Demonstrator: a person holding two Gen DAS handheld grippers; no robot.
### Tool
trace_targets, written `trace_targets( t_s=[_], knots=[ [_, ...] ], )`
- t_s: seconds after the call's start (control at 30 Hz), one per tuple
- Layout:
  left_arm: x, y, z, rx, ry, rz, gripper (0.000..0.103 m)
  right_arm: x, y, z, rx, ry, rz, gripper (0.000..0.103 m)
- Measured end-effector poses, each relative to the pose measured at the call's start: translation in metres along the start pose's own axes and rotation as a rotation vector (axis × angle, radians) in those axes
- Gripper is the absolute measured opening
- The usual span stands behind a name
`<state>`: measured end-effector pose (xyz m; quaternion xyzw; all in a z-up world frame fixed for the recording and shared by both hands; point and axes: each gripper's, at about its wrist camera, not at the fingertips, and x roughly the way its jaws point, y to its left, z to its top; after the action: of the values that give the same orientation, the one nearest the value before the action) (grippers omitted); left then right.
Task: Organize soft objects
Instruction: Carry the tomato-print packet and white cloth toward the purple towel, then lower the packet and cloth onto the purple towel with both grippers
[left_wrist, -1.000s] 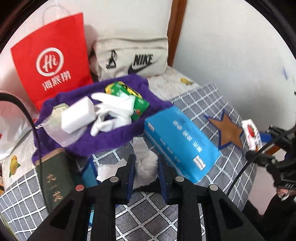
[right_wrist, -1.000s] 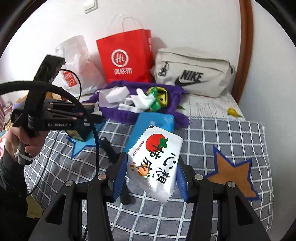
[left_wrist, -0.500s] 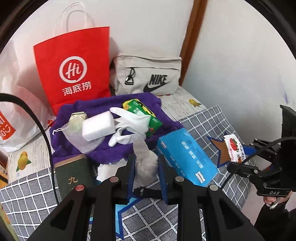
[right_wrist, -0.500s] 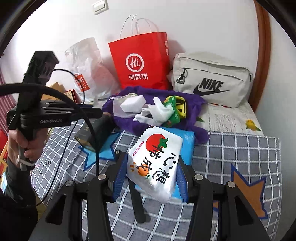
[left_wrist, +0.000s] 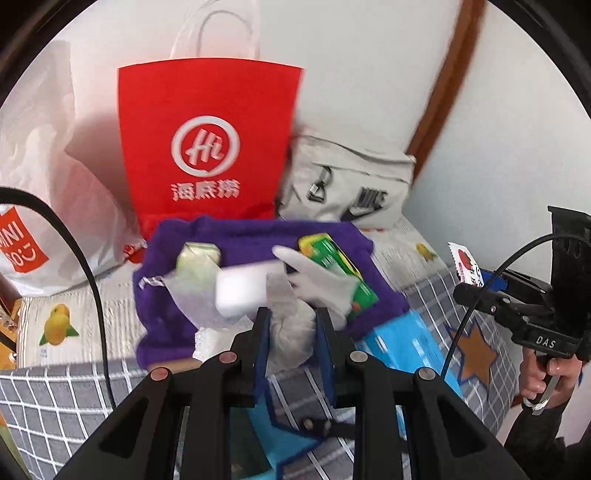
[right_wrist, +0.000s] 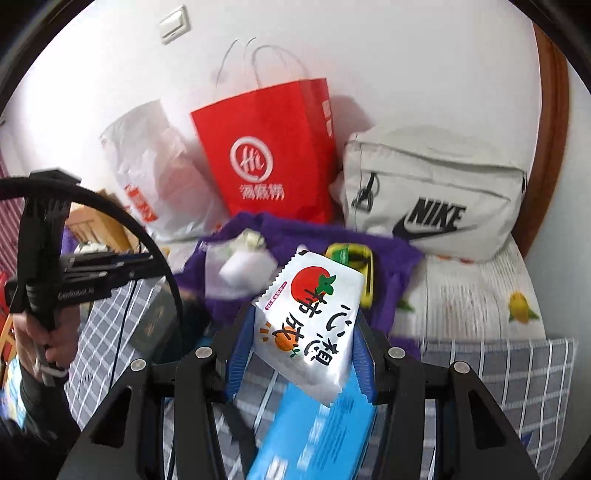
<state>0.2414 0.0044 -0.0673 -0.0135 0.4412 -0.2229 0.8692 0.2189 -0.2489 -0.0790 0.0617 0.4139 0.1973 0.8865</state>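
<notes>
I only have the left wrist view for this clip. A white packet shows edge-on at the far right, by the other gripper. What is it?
Observer: In the right wrist view it is a white snack packet printed with a red tomato and dark characters.
Operator: Is it actually gripped?
Observer: Yes, the right gripper has its blue fingers closed against both sides of the packet.
Operator: My gripper hides what lies below it. Anything there?
Observer: The right view shows a dark green book on the checked cover, under the left gripper.
Operator: Anything on the wall I miss?
Observer: A white wall switch, upper left.
</notes>
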Motion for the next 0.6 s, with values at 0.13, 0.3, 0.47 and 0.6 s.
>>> trace_targets(
  t_s=[0.13,0.3,0.47,0.6],
  knots=[
    [0.007,0.019,0.023,-0.029,-0.020,0.037,0.023,0.025,-0.009,0.030,0.026,-0.014,0.010,0.049],
    [0.021,0.036,0.049,-0.046,-0.036,0.059,0.023,0.059,-0.025,0.055,0.079,-0.006,0.003,0.049],
    [0.038,0.050,0.063,-0.090,-0.057,0.039,0.023,0.097,-0.037,0.068,0.084,0.038,-0.028,0.049],
    [0.058,0.060,0.065,-0.107,-0.045,0.081,0.023,0.131,-0.049,0.062,0.097,0.111,-0.023,0.049]
  ],
)
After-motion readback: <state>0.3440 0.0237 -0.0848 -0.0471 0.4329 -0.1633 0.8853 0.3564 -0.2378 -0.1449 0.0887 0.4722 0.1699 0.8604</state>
